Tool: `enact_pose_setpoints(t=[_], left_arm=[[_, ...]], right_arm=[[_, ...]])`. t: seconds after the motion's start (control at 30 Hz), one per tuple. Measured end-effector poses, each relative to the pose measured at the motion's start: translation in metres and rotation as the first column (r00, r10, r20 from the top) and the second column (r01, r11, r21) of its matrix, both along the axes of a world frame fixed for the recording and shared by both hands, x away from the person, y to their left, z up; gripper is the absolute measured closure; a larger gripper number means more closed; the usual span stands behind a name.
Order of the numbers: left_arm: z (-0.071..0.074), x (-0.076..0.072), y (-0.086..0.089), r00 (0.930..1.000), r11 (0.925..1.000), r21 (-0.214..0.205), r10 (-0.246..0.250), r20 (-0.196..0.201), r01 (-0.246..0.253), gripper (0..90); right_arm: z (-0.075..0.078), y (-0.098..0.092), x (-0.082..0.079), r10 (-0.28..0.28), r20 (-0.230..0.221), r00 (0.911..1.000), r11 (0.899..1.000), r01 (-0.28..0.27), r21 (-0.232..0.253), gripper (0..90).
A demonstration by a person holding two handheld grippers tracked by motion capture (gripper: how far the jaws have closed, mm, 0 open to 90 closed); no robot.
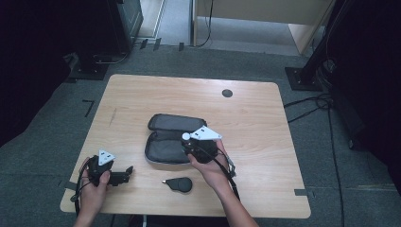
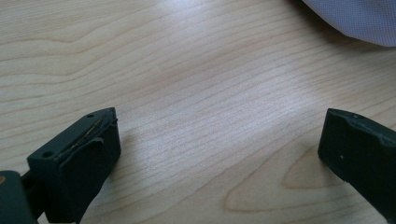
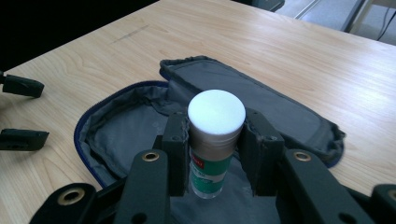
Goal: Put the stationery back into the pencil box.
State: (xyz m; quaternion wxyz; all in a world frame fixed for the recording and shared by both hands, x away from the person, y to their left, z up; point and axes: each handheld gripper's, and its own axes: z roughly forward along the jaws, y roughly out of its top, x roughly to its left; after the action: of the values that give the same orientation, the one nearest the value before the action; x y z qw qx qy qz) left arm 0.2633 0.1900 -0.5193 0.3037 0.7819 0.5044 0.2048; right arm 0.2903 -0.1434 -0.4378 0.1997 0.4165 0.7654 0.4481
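Observation:
An open grey zip pouch (image 1: 165, 142) lies flat in the middle of the wooden table (image 1: 255, 123). My right gripper (image 1: 189, 143) hovers over its near half, shut on a small tube (image 1: 186, 136). The right gripper view shows that tube (image 3: 212, 158) upright between the pads, with a white cap and a green label, above the pouch's grey lining (image 3: 121, 126). My left gripper (image 1: 126, 173) rests near the table's front left corner. Its jaws stand wide apart over bare wood, with nothing in my left gripper (image 2: 219, 130).
A small black rounded object (image 1: 179, 184) lies on the table near the front edge, between the two hands. A round dark grommet (image 1: 227, 93) sits at the table's far side. Dark stands and cables surround the table on the carpet.

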Motion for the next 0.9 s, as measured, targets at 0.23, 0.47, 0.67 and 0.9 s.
enact_pose_setpoints(t=[0.23,0.47,0.67,0.9], left_arm=[[0.000,0.000,0.000,1.0000,1.0000,0.000,0.000,0.000,0.000,0.0],[0.000,0.000,0.000,1.0000,1.0000,0.000,0.000,0.000,0.000,0.0],[0.000,0.000,0.000,1.0000,1.0000,0.000,0.000,0.000,0.000,0.0],[0.000,0.000,0.000,1.0000,1.0000,-0.002,0.001,-0.001,-0.001,0.0]], right_arm=[[-0.007,0.015,0.007,0.026,-0.003,0.9997,1.000,-0.026,0.001,65.6],[-0.012,0.033,0.014,0.053,-0.008,0.9986,0.998,-0.053,0.018,65.7],[-0.019,0.045,0.013,0.096,-0.007,0.9954,0.995,-0.096,0.004,65.7],[-0.024,0.039,0.010,0.108,-0.019,0.9940,0.994,-0.108,0.011,65.6]])
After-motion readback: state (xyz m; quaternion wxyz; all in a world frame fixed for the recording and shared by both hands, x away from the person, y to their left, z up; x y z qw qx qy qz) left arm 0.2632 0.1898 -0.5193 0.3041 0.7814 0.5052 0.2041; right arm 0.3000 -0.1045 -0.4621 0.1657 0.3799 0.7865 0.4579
